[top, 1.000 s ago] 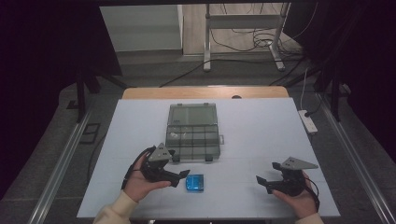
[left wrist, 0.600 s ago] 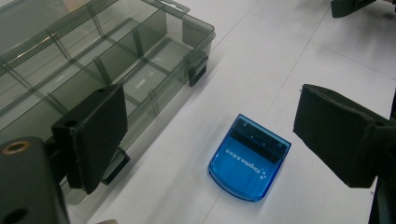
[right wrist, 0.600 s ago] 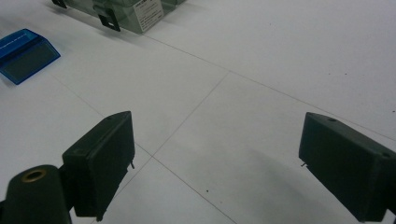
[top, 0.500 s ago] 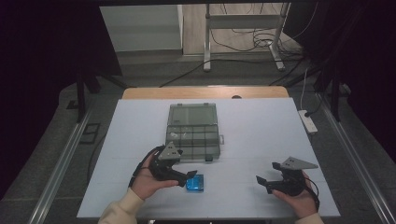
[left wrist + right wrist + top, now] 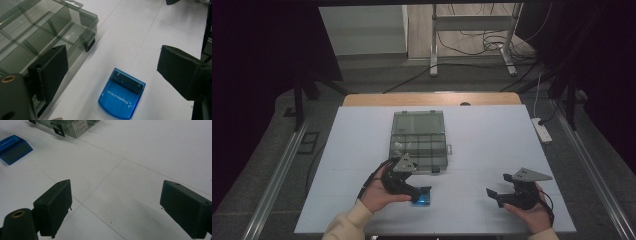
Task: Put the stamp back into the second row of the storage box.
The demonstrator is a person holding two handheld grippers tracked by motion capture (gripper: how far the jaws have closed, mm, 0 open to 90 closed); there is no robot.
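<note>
Left tool (image 5: 112,65) wide open, angled down over blue case (image 5: 122,97); right tool (image 5: 115,207) open, empty.

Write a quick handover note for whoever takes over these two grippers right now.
Left gripper: open, jaws poised on either side of the blue translucent case, not touching it.
Right gripper: open, holding nothing, over bare white table at the near right.
The case lies flat on the table, just in front of the grey compartment box, apart from it. The box lies mid-table; whether its lid is shut I can't tell.
Done: left gripper lined up on the case.
Left: probably lower, close on the case and lift it.
</note>
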